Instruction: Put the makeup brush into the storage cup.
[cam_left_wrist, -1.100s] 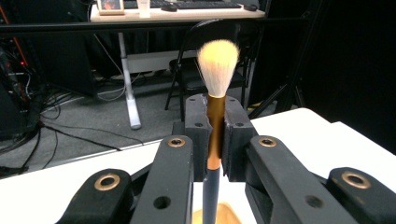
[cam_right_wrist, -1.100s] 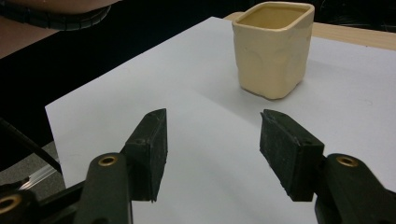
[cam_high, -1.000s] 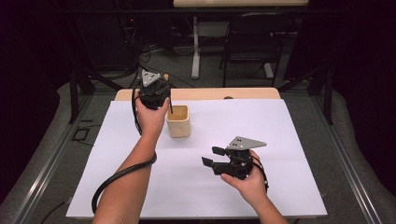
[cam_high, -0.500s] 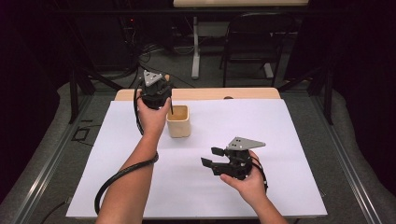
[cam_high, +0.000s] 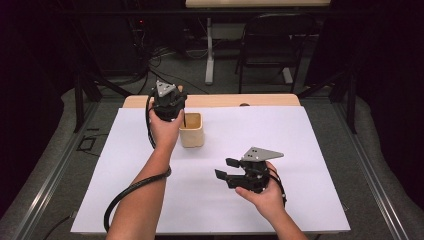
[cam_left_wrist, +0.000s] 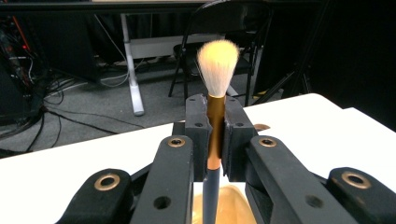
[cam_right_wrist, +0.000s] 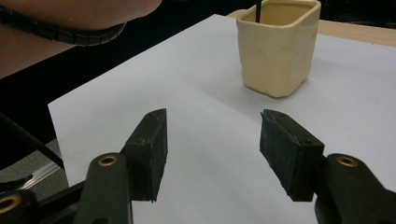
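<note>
My left gripper (cam_left_wrist: 215, 135) is clamped on the upright brush (cam_left_wrist: 216, 93), handle end straight down inside the cup (cam_high: 192, 130); my right gripper (cam_right_wrist: 212, 140), jaws apart, idles well off.

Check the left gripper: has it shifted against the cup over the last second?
No. In the high view the left gripper sits at the cream cup's near-left rim as before, clamped on the brush.
</note>
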